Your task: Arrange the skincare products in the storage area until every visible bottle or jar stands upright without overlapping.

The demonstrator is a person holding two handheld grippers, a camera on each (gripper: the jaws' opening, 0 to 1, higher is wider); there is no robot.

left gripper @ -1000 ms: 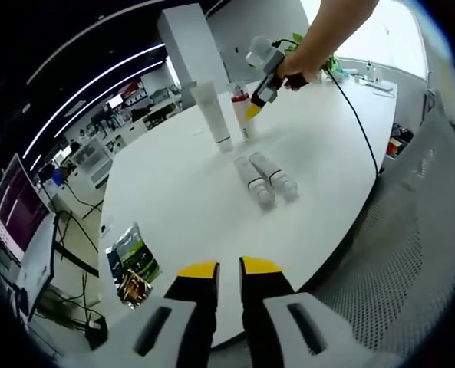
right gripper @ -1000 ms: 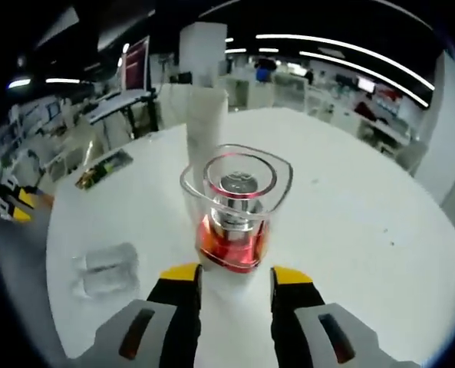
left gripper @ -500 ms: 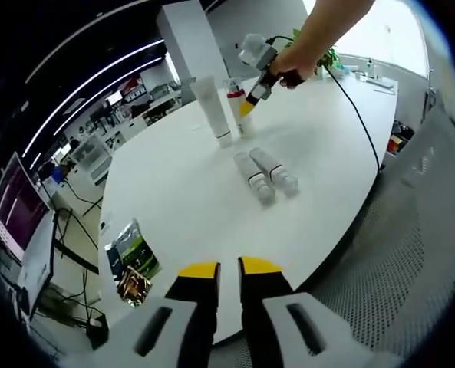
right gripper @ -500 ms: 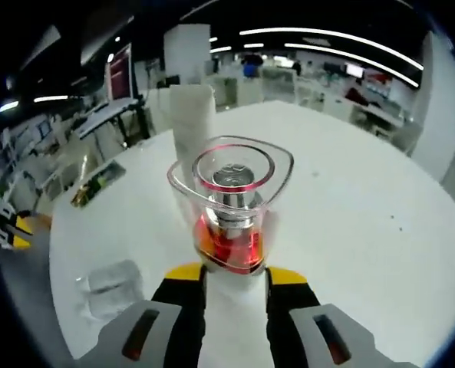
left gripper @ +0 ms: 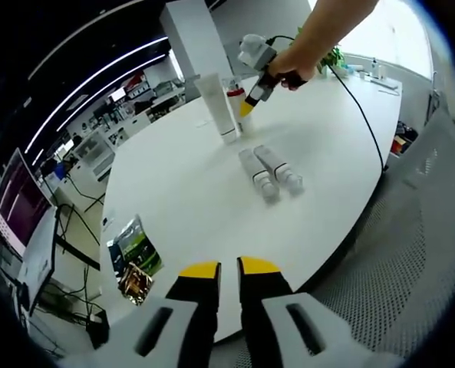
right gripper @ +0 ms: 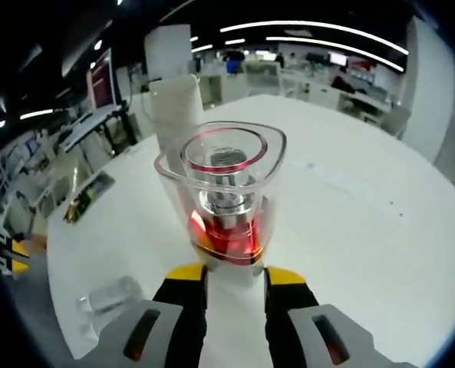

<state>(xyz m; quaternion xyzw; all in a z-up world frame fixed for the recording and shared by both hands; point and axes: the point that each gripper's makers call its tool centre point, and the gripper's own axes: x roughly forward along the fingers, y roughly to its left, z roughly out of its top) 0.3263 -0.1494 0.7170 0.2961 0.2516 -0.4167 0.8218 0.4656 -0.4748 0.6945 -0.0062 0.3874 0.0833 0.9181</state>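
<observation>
— Two clear bottles (left gripper: 269, 172) lie side by side mid-worktop (left gripper: 181, 199); what stands beyond them?

— From left to right: a white tube (left gripper: 215, 107), upright, then a red-banded pump bottle (right gripper: 227, 203) just beside it, gripped low on its body by the right tongs (right gripper: 227, 274) (a person's hand (left gripper: 288, 70) holds them).

— And the left tongs (left gripper: 219, 268)?

— Clenched on nothing, jaws nearly touching, at the near worktop edge. A green packet (left gripper: 135, 257) lies to their left.
</observation>
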